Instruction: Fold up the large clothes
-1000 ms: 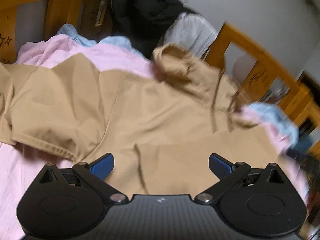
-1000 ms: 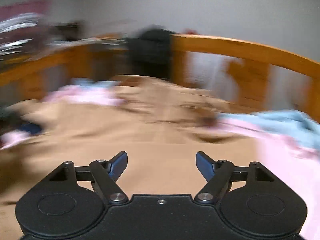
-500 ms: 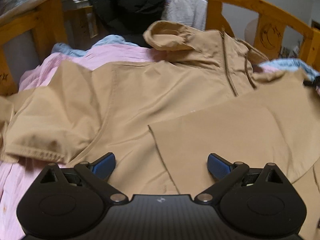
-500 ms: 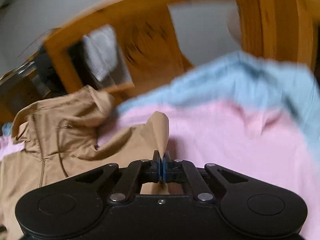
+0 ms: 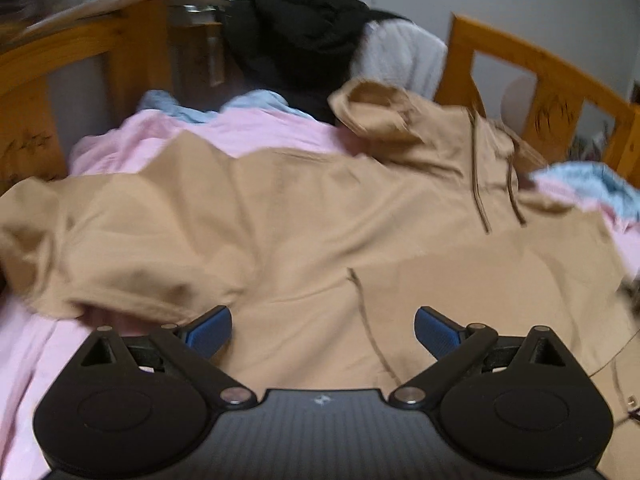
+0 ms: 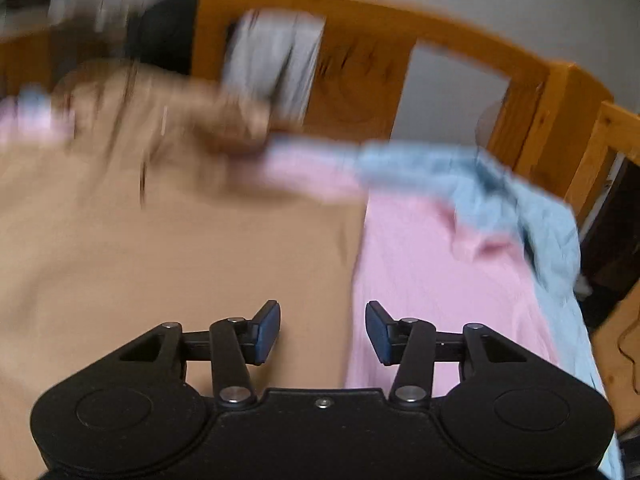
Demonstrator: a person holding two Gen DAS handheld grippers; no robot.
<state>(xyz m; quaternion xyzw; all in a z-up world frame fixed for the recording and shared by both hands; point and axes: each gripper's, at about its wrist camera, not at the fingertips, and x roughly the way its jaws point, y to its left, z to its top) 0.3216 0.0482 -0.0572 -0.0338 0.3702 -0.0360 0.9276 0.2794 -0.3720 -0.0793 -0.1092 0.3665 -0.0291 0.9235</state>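
A: How are the jaws of the right gripper (image 6: 323,330) seen?

B: They are seen part way open, and they have just been opening. Nothing is held between the blue pads (image 6: 267,330). Below the gap, the edge of the tan hoodie (image 6: 172,248) is seen, right where it meets the pink sheet (image 6: 432,280).

A: And the left gripper (image 5: 323,334)?

B: Its jaws are spread wide. Nothing is held there. Its blue pads (image 5: 208,332) are seen just above the tan hoodie (image 5: 304,216), but whether the cloth is touched cannot be told.

A: Where is the hoodie laid?

B: It is spread out on the pink sheet (image 5: 36,360) on the bed. One side is folded over the middle, and the folded edge is seen as a straight line across the front. A sleeve (image 5: 100,264) is stretched out to the left in the left view. The hood (image 5: 380,116) is bunched up at the far end, and two dark cords (image 5: 480,184) are seen hanging down from it.

A: What is seen farther out?

B: A blue blanket (image 6: 500,196) is crumpled past the pink sheet. A wooden bed frame (image 6: 400,80) is seen all around. A pile of black clothes (image 5: 304,36) and a white cloth (image 5: 400,56) are heaped at the far end. The right view is blurred, so small things there cannot be told.
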